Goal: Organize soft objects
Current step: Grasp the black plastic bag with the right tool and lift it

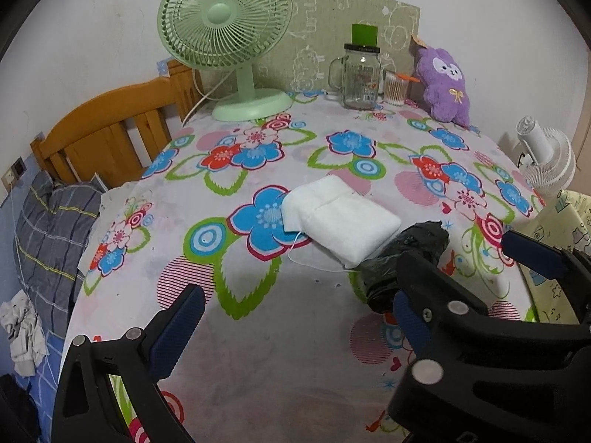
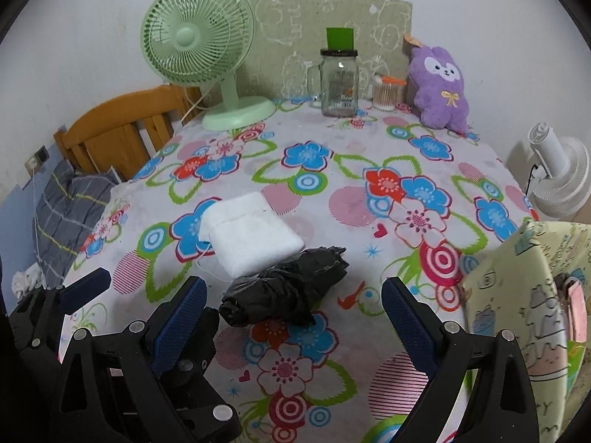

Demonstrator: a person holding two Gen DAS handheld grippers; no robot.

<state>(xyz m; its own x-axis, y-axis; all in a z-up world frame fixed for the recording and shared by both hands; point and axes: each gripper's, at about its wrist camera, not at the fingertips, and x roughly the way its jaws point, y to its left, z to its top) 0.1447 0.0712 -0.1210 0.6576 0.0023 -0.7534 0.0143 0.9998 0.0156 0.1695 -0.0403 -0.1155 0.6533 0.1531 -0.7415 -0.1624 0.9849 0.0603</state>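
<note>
Right hand-held gripper [image 2: 291, 306], fingers apart, frames the black bundle [image 2: 284, 289] touching the white folded cloth [image 2: 251, 238]

On the flowered worktop [image 1: 258, 350] a folded white cloth [image 1: 343, 221] lies touching a black plastic bundle [image 1: 417, 247] at its right. The left hand-held gripper [image 1: 291, 328] hangs over the near edge, jaws wide apart and empty. A green fan [image 1: 225, 18], glass jar [image 1: 361, 77] and purple plush toy [image 1: 445, 85] line the far wall.
</note>
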